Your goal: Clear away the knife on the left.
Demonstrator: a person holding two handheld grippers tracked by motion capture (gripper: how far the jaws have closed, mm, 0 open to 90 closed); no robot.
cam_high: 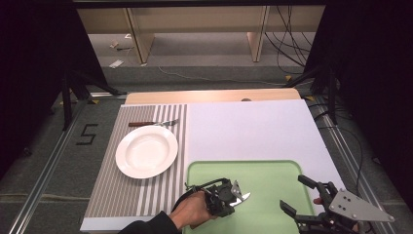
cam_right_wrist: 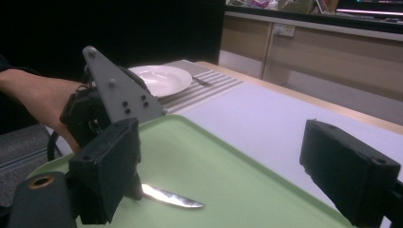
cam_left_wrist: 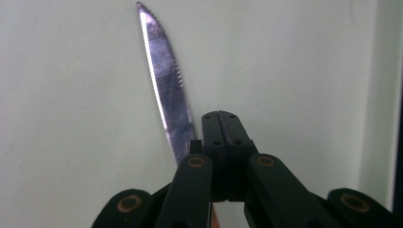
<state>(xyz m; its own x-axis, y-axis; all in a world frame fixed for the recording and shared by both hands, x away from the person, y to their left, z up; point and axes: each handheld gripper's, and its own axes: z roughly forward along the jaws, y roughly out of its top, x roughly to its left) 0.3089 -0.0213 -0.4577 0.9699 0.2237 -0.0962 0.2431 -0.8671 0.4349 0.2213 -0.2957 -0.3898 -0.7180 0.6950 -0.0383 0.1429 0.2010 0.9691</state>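
Gripping the knife (cam_left_wrist: 166,90) with jaws closed, the left gripper (cam_high: 233,196) holds it just above the green tray (cam_high: 272,170) — the right gripper (cam_high: 298,194) waits nearby, jaws wide, holding nothing.

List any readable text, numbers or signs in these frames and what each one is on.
"5": black tape figure on the grey floor left of the table, high view.
Nothing else reads: the plate, tray, knife and both grippers carry no visible lettering.
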